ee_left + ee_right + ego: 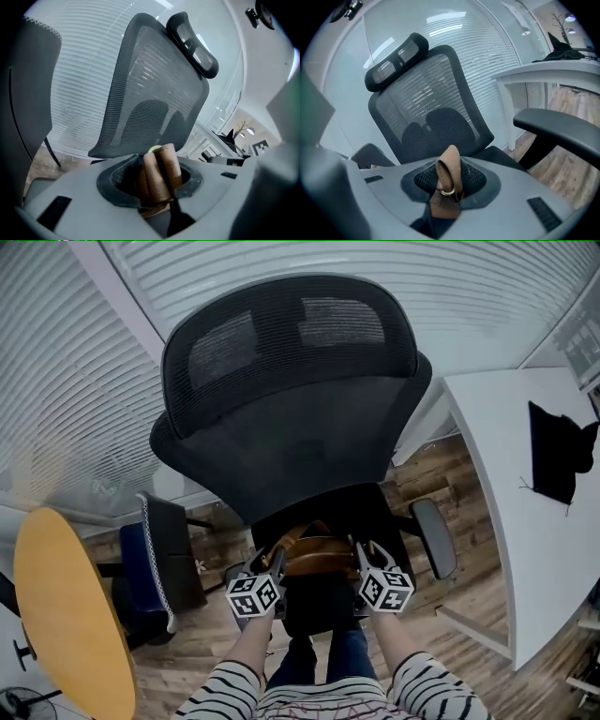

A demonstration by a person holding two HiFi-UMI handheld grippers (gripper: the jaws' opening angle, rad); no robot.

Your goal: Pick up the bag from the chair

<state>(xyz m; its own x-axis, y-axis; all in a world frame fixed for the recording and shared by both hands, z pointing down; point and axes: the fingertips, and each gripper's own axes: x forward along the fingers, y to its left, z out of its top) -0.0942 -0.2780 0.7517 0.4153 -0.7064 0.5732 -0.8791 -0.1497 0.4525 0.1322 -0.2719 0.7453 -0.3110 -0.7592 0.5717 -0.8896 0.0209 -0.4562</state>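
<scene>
A brown leather bag (317, 557) hangs between my two grippers just above the black office chair's seat (323, 606). My left gripper (272, 563) is shut on the bag's brown strap (159, 176), which stands up between its jaws with a metal ring at the top. My right gripper (367, 559) is shut on the other brown strap (450, 180), folded over with a gold ring. The chair's mesh backrest (291, 390) rises right behind the bag.
A white desk (516, 502) with a black cloth (558, 451) stands to the right, past the chair's armrest (434, 535). A round yellow table (66, 615) and a dark blue chair (155, 563) are on the left. White blinds (75, 381) run behind.
</scene>
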